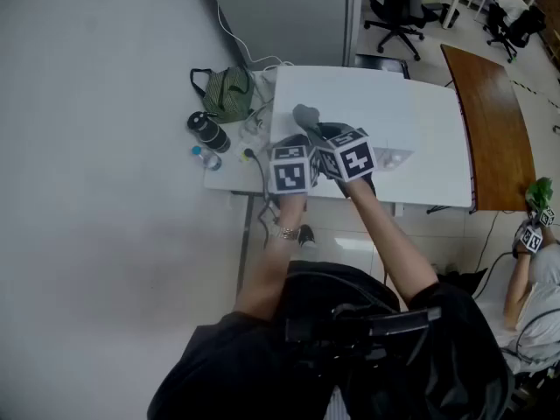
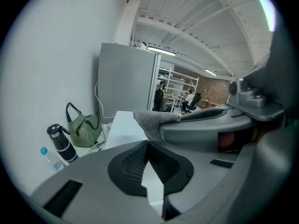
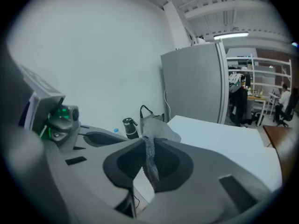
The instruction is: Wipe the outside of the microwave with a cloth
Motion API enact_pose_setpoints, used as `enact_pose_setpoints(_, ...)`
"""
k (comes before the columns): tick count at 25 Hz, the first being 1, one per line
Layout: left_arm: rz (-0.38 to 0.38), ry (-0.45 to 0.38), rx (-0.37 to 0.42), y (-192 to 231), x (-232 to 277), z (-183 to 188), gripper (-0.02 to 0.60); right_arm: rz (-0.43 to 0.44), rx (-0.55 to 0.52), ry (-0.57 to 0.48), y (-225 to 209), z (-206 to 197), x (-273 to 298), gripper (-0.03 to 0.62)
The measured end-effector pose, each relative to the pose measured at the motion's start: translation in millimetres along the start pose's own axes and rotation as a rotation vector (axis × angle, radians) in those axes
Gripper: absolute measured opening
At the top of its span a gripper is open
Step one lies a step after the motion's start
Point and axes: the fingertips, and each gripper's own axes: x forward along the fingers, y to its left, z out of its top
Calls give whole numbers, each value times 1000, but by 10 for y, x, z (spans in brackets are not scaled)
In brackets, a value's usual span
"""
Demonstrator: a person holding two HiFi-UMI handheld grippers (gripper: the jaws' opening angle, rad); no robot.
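A grey cloth [image 1: 305, 115] sticks up over the near edge of the white table [image 1: 411, 112]. My right gripper [image 1: 325, 135] is shut on the cloth [image 3: 150, 158], which hangs pinched between its pads and bunches above them. My left gripper [image 1: 300, 140] is close beside the right one, touching or nearly so. Its pads meet at the tips with nothing between them [image 2: 148, 144]. In the left gripper view the cloth [image 2: 150, 119] juts from the right gripper's jaw [image 2: 205, 125]. No microwave shows in any view.
A green bag [image 1: 229, 94], a black bottle [image 1: 207, 131], a clear bottle with a blue cap [image 1: 206, 157] and cables lie at the table's left end by the wall. A grey cabinet [image 1: 280, 16] stands behind it. A brown table [image 1: 490, 121] and another person [image 1: 538, 269] are at the right.
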Motion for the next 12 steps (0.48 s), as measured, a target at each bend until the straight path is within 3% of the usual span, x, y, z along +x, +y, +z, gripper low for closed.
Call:
enact_pose_setpoints(4,-13,37,-54,474,130,84,-8,-42,67,48,-368,292,677,40)
enact_pose_setpoints(7,2,40,-70,744,167,103,-8,-27,145,94,-570,416,1218,40)
enact_pose_setpoints(12,13,67,-104,973,257,-50,-8,-24,200,156,-884,482,2040,40)
